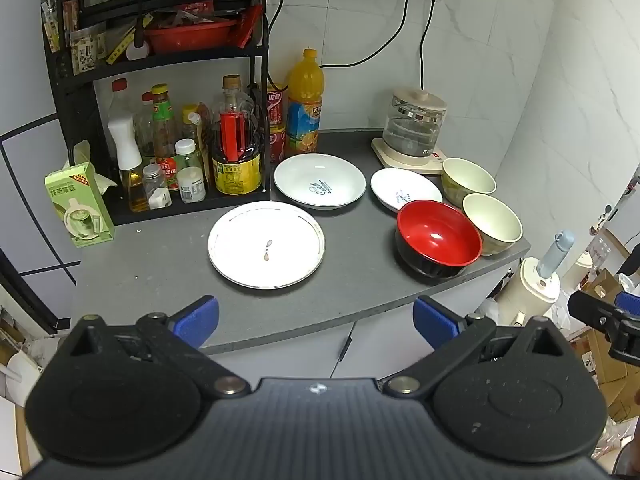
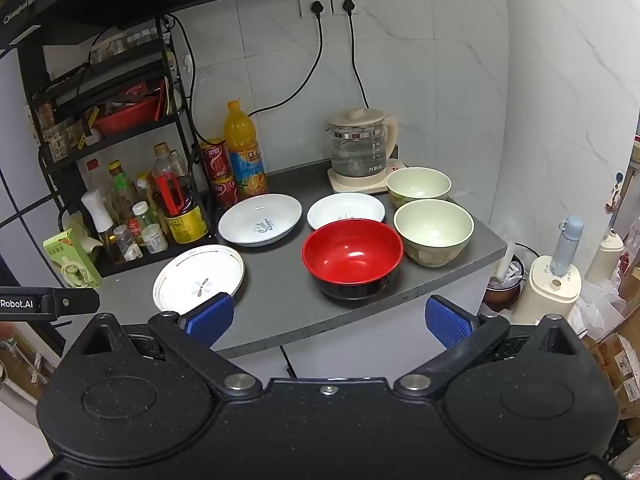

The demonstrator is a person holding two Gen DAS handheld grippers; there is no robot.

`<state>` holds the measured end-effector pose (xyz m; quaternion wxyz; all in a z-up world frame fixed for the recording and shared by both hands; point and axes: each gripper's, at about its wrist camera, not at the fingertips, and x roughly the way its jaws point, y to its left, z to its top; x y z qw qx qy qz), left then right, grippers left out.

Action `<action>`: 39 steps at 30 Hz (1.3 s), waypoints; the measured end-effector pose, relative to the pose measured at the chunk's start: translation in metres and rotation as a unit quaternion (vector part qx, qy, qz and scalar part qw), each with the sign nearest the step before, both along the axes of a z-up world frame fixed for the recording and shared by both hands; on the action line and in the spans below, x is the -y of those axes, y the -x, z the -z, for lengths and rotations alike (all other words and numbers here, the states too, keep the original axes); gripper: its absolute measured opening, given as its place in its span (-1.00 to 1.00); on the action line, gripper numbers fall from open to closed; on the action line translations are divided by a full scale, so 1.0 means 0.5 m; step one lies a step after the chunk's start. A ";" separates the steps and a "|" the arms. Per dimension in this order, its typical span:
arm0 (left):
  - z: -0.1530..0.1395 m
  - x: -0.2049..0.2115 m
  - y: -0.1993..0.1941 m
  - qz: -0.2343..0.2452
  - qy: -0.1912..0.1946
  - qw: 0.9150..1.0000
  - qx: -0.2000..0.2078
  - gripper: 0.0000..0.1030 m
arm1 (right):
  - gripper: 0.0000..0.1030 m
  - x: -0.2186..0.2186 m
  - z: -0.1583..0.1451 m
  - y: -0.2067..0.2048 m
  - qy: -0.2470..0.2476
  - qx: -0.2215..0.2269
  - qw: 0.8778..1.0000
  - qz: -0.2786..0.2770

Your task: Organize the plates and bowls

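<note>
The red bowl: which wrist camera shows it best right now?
The right wrist view: the red bowl sits near centre, whole rim and black outside visible. The left wrist view shows the red bowl complete too, but off to the right.

The right hand-held gripper (image 2: 328,318) hangs spread wide before the red bowl (image 2: 352,260) on the counter (image 2: 280,304).

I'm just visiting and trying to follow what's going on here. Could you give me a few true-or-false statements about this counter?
1. The red bowl is empty. True.
2. Three pale green bowls stand on the counter. False: two, one pale green bowl in front of the other.
3. The left hand-held gripper grips a plate. False: open, holding nothing.
4. The right hand-held gripper is open. True.
5. The kettle sits behind the bowls. True.
</note>
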<state>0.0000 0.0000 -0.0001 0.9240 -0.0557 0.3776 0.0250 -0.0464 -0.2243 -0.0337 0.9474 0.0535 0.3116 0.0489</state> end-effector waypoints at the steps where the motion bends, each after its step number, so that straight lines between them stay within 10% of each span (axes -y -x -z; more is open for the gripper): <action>1: 0.000 0.000 0.000 0.000 0.000 1.000 0.000 0.99 | 1.00 -0.001 0.001 -0.001 -0.001 -0.001 1.000 0.000; 39: -0.010 0.007 -0.004 0.007 -0.005 1.000 0.005 0.99 | 1.00 0.005 -0.002 -0.002 0.003 0.013 1.000 0.009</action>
